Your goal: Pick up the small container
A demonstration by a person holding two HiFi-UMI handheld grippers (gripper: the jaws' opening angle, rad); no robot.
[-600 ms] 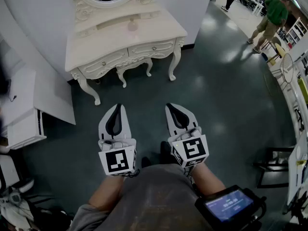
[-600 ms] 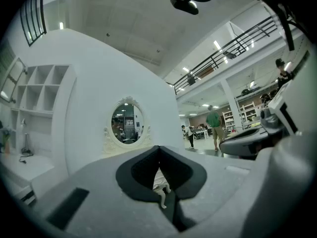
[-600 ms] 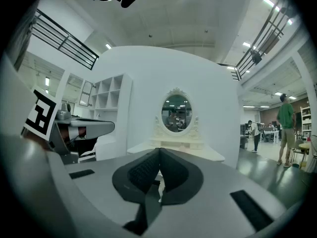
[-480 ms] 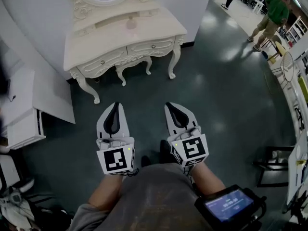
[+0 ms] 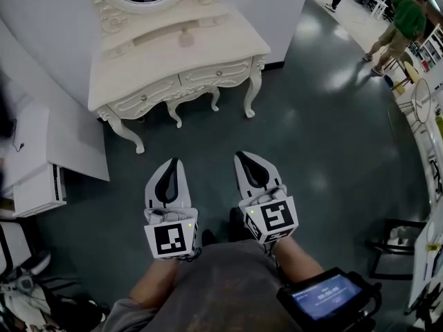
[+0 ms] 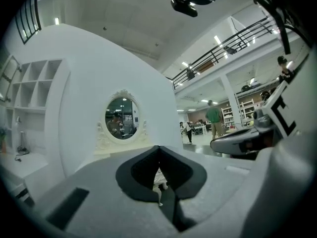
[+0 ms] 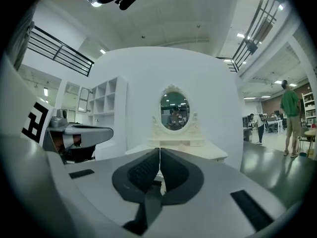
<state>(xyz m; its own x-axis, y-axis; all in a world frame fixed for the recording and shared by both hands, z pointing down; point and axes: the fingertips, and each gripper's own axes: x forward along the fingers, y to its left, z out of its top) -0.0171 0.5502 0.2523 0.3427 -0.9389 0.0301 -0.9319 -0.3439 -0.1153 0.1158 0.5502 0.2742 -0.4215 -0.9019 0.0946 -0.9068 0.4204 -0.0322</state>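
Handling: we judge the small container (image 5: pixel 185 39) on the vanity tabletop (image 5: pixel 223 43) light and rigid; grip its sides.
Fingers: left gripper (image 5: pixel 171 163) and right gripper (image 5: pixel 241 156) both clenched, empty.

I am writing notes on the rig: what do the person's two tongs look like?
The left tongs and the right tongs are alike: white tapering shells with black pads inside. Behind each sits a white cube with black square markers. The person wears a grey top.
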